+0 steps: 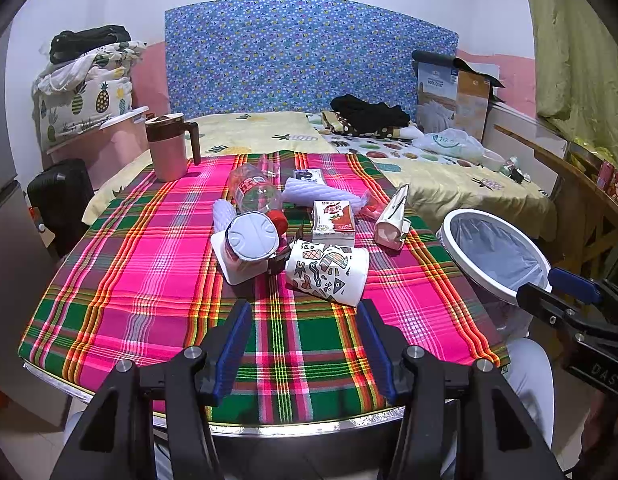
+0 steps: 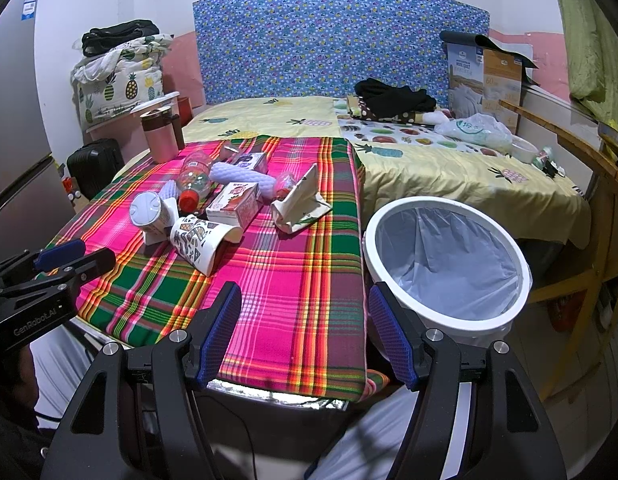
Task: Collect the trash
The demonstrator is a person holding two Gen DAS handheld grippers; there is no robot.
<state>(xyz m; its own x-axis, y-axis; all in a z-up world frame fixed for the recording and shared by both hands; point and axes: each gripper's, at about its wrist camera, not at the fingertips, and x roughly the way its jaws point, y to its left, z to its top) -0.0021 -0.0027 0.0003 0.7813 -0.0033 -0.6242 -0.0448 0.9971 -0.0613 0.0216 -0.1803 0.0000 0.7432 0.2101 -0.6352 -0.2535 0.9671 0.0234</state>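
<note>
Both the left gripper [image 1: 305, 344] and the right gripper [image 2: 305, 328] hang with jaws apart, holding nothing. The trash sits mid-surface; the paper cup [image 1: 329, 274] lies nearest. A good start is grabbing it gently, then dropping it in the white bin [image 2: 445, 312] beside the surface.

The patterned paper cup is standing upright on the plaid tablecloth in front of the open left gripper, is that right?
Not quite. The patterned paper cup lies on its side on the plaid tablecloth, as the left wrist view shows. It is in front of the open left gripper.
</note>
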